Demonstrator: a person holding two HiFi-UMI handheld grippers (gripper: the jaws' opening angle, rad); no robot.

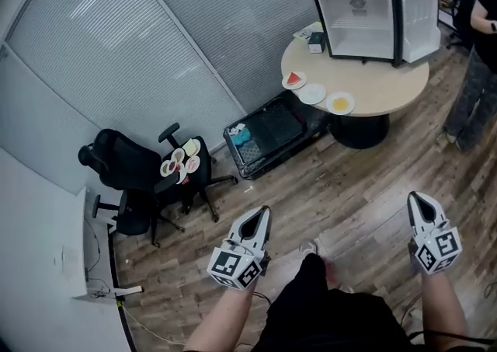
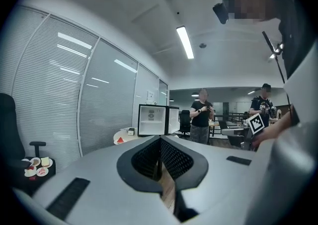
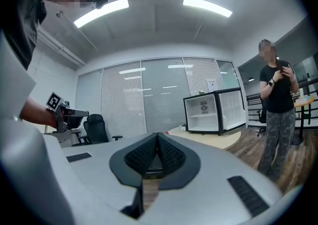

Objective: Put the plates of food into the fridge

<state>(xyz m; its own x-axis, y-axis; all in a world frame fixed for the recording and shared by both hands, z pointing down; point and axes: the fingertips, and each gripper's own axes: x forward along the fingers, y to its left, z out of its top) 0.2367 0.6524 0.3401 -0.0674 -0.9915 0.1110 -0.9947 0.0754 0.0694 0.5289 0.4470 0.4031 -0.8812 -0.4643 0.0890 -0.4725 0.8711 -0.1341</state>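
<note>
Three plates of food (image 1: pixel 313 94) are seen on the round table (image 1: pixel 396 86), near the open fridge (image 1: pixel 365 16), in the head view. A standing person (image 3: pixel 276 114) is shown whole only in the right gripper view. The jaws of the left gripper (image 2: pixel 160 139) and the right gripper (image 3: pixel 157 135) are pressed together, and nothing is held.

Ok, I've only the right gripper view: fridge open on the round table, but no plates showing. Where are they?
Observer: Three plates line the table edge on the chair side, outside the fridge.
Operator: Any elsewhere?
Observer: Several more plates on the black office chair seat.
Operator: Anything on the floor between?
Observer: A black crate, beside the table's base.
</note>
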